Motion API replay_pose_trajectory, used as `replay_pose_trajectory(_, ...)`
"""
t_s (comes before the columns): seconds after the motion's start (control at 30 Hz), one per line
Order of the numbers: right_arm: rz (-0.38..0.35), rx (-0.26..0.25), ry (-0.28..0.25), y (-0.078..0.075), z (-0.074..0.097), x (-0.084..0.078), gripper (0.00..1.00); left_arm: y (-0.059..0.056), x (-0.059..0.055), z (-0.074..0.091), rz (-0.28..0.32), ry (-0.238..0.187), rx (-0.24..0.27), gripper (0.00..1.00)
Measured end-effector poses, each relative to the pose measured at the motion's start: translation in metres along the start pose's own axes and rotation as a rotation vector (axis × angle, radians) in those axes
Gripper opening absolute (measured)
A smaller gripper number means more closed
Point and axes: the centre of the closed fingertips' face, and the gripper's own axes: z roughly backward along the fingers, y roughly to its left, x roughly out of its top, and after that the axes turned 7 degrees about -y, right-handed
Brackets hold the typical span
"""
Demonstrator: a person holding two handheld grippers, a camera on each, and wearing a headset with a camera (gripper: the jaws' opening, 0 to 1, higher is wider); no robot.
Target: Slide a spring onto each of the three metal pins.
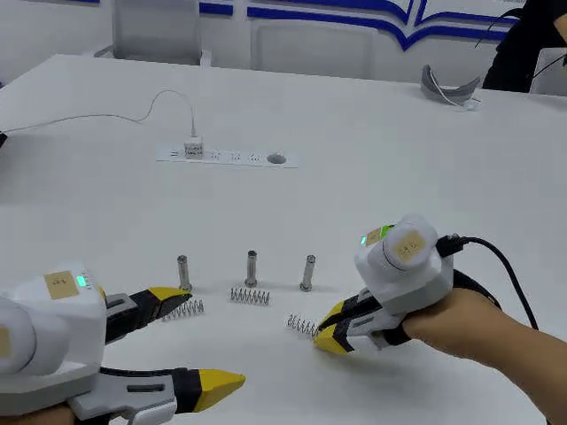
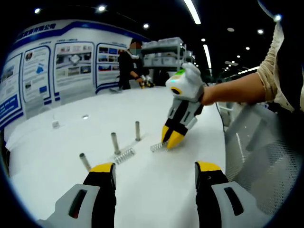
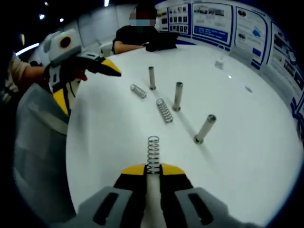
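Three upright metal pins stand in a row on the white table: left (image 1: 182, 270), middle (image 1: 252, 266), right (image 1: 308, 271). One spring (image 1: 183, 309) lies by the left pin and a second spring (image 1: 250, 296) lies in front of the middle pin. My right gripper (image 1: 330, 333) is shut on the near end of the third spring (image 3: 153, 153), which lies on the table pointing toward the pins (image 3: 178, 96). My left gripper (image 1: 199, 341) is open at the lower left, with nothing between its fingers (image 2: 102, 170). In the left gripper view, the right gripper (image 2: 172, 137) is low over the table at its spring (image 2: 158, 147).
A white power strip (image 1: 226, 158) with a plugged cable lies further back on the table. A grey curved object (image 1: 447, 91) sits at the far right edge. A person (image 3: 142, 33) sits at the table's far end. Chairs stand behind the table.
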Motion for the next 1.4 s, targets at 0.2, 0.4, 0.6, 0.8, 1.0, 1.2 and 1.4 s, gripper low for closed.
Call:
replay_pose_trajectory(0.2,0.025,0.028,-0.008,0.01,0.004,0.009,0.12,-0.002,-0.007,-0.011,-0.02,0.024,-0.037,0.66)
replay_pose_trajectory(0.4,0.064,0.058,-0.009,0.019,0.006,0.018,0.12,-0.002,-0.012,-0.021,-0.051,0.049,-0.063,0.62)
replay_pose_trajectory(0.6,0.109,0.085,-0.009,0.027,0.01,0.031,0.12,-0.008,-0.012,-0.033,-0.082,0.061,-0.104,0.56)
replay_pose_trajectory(0.8,0.148,0.108,-0.004,0.033,0.013,0.038,0.12,-0.017,-0.011,-0.04,-0.098,0.059,-0.128,0.51)
replay_pose_trajectory(1.0,0.171,0.145,0.004,0.04,0.011,0.038,0.12,-0.025,-0.012,-0.048,-0.122,0.068,-0.16,0.47)
replay_pose_trajectory(1.2,0.203,0.179,0.025,0.049,0.01,0.037,0.12,-0.028,-0.013,-0.052,-0.151,0.075,-0.182,0.41)
replay_pose_trajectory(1.4,0.231,0.206,0.035,0.055,0.011,0.038,0.12,-0.033,-0.014,-0.054,-0.179,0.077,-0.204,0.33)
